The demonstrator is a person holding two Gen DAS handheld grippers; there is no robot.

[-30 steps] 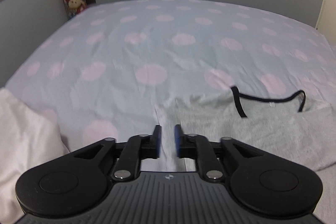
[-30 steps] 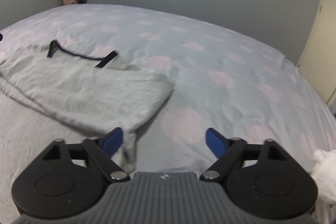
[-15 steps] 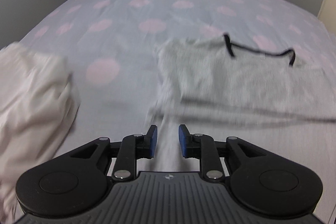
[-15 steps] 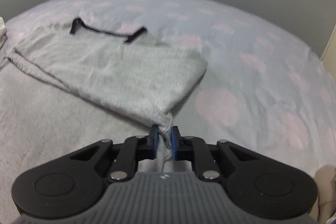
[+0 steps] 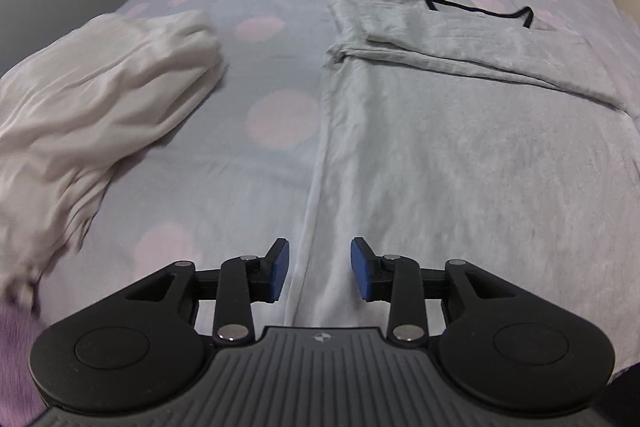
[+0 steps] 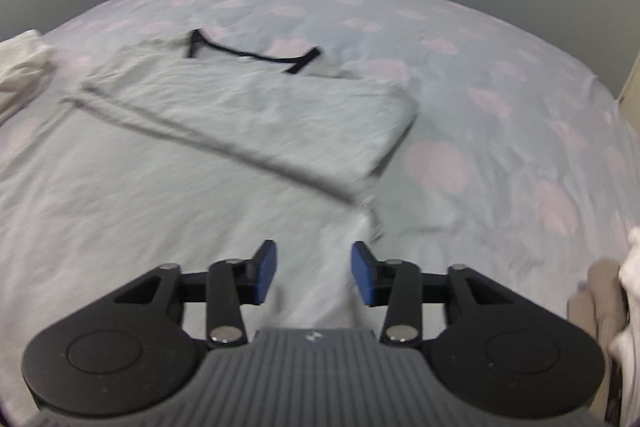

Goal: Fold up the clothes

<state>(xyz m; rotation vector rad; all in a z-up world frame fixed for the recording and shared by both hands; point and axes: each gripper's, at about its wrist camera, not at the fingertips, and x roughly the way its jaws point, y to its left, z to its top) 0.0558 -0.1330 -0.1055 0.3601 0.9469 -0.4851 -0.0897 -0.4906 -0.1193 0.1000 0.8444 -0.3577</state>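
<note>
Left wrist view, left hand-held gripper (image 5: 319,275) angled down, jaws opening over grey shirt (image 5: 460,131) edge

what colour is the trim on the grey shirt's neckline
Black trim on the grey shirt, clearest in the left wrist view.

L gripper (image 5: 319,275) sits at bottom centre of the left wrist view, pointing steeply down. Blue pads (image 5: 279,269) parted w/ a clear gap, jaws have just been opening; a strip of grey cloth shows in the gap but pads aren't pressing on it. R gripper (image 6: 313,273) is at bottom centre of the right wrist view, also angled down, pads (image 6: 363,273) apart about as wide as the L; jaws have just been opening too, cloth between them, not pinched. Black linkage arms splayed symmetrically on both. View blurred on R side.
</note>
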